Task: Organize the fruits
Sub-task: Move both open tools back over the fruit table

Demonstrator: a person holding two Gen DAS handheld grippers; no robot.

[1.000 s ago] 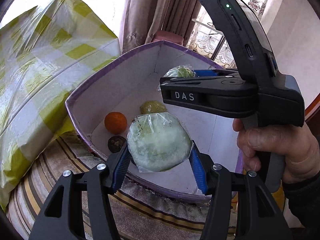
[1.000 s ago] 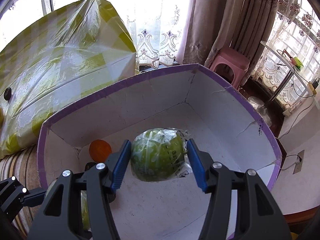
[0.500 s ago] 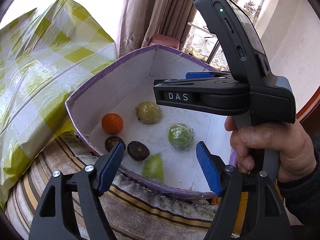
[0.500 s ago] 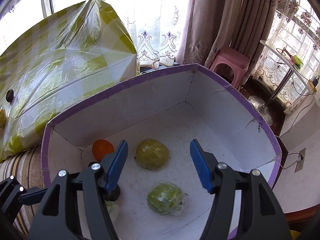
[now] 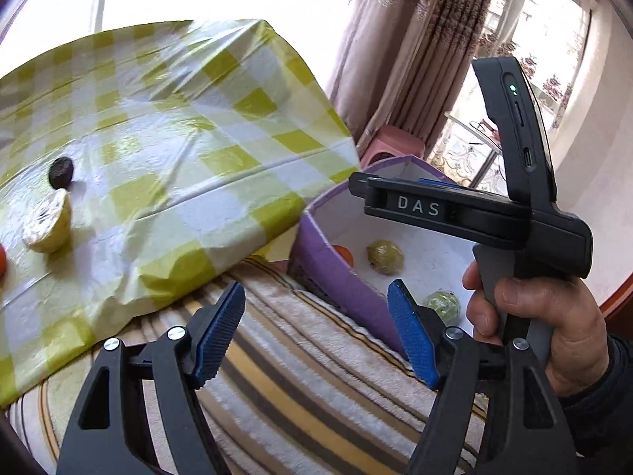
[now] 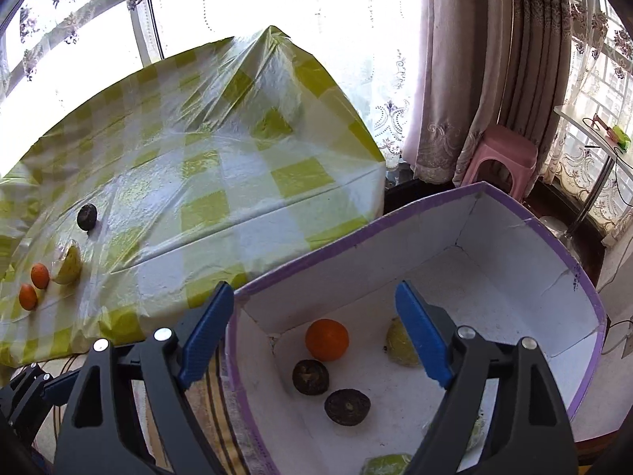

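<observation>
Left gripper point(image 5: 316, 332) spread, empty, jaws just opened, over striped cloth point(image 5: 300, 380) beside purple box point(image 5: 340, 277). Right gripper point(image 6: 312, 336) spread wide, empty, jaws just opened, above box; orange point(image 6: 326, 339), two dark fruits point(image 6: 310, 377), wrapped green fruits point(image 6: 399, 342) below on box floor. More fruit point(image 6: 39, 275) on checkered surface point(image 6: 221, 166), well apart to left.

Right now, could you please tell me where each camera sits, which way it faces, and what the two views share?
Left wrist: rides the left tongs, open and empty, looking down over the striped cloth; the hand holding the right tongs shows.
Right wrist: rides the right tongs, open and empty, looking down into the purple box; no hand shows.
Shared: checked tablecloth, box, boxed orange, dark fruit on the table.
</observation>
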